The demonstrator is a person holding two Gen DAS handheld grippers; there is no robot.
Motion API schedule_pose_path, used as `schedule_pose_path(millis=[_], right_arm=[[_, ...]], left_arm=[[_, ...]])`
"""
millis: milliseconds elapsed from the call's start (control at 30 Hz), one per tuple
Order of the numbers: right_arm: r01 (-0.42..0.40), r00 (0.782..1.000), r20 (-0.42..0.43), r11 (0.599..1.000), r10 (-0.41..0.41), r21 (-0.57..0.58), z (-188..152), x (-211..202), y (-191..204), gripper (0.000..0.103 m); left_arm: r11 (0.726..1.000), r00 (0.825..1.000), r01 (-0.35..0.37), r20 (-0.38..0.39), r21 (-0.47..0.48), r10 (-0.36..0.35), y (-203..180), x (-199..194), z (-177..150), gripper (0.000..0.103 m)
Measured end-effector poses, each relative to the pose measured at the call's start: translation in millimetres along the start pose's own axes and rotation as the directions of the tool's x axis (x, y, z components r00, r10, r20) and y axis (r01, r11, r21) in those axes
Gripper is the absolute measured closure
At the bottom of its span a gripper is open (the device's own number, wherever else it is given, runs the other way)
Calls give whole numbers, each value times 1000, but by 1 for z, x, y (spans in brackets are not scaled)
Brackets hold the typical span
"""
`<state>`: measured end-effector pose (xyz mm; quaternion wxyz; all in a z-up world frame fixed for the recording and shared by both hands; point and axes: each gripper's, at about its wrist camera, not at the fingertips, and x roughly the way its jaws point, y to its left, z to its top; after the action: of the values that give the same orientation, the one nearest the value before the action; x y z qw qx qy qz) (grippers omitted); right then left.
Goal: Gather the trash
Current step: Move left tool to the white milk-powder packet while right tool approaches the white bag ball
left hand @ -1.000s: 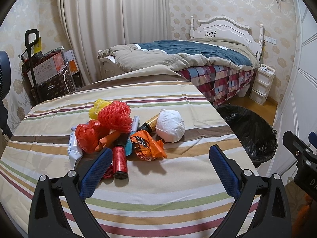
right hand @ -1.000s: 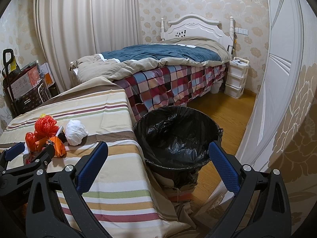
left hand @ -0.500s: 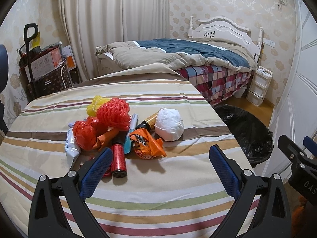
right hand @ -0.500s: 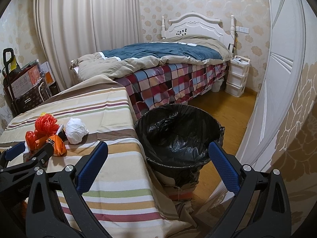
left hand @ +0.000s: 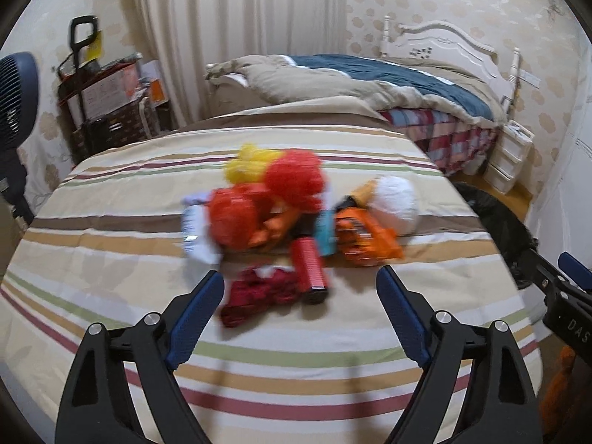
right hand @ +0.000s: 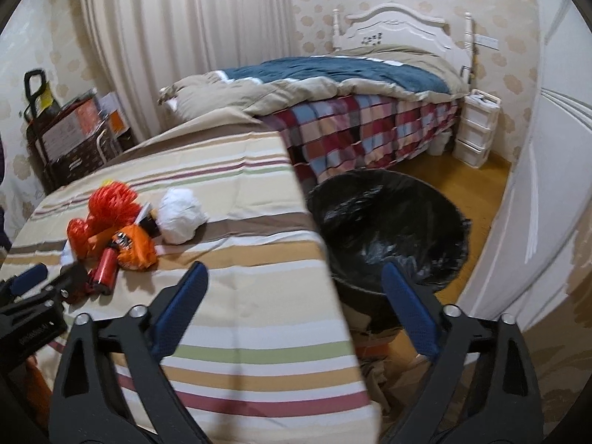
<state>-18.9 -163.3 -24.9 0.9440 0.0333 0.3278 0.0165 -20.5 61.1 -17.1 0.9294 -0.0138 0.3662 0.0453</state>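
A pile of trash lies on the striped tablecloth (left hand: pixel 111 251): red foam nets (left hand: pixel 292 177), a yellow net (left hand: pixel 246 164), a white crumpled ball (left hand: pixel 396 203), an orange wrapper (left hand: pixel 366 240), a red can (left hand: pixel 309 270) and a dark red wrapper (left hand: pixel 259 292). My left gripper (left hand: pixel 299 281) hovers just short of the can and red wrapper, its jaws closing with nothing pressed between the pads. My right gripper (right hand: pixel 292 277) hangs over the table's right edge, jaws closing on air. A black-lined trash bin (right hand: pixel 388 222) stands on the floor right of the table.
A bed (right hand: pixel 333 88) with a checked cover stands behind the table. White drawers (right hand: pixel 475 129) sit by the headboard. A loaded cart (left hand: pixel 103 103) and a fan (left hand: pixel 16 88) are at the left. Curtains hang behind.
The left gripper moved in toward the trash pile, which now looks larger and nearer. The right gripper swung left toward the table. Both jaws have narrowed a little.
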Motion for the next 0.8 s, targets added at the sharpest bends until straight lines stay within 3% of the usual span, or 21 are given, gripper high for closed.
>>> schedule_pose_path(millis=[167, 367, 800], right_arm=[[-42, 999, -35, 999, 42, -23, 3, 9, 22, 28], [-87, 995, -60, 994, 84, -65, 6, 19, 47, 28], [-98, 992, -86, 988, 87, -121, 17, 41, 76, 28]], left_arm=[[997, 998, -62, -11, -53, 62, 40, 2, -1, 26], [988, 993, -112, -42, -103, 108, 76, 10, -3, 29], [990, 992, -57, -120, -127, 41, 95, 49, 9, 29]])
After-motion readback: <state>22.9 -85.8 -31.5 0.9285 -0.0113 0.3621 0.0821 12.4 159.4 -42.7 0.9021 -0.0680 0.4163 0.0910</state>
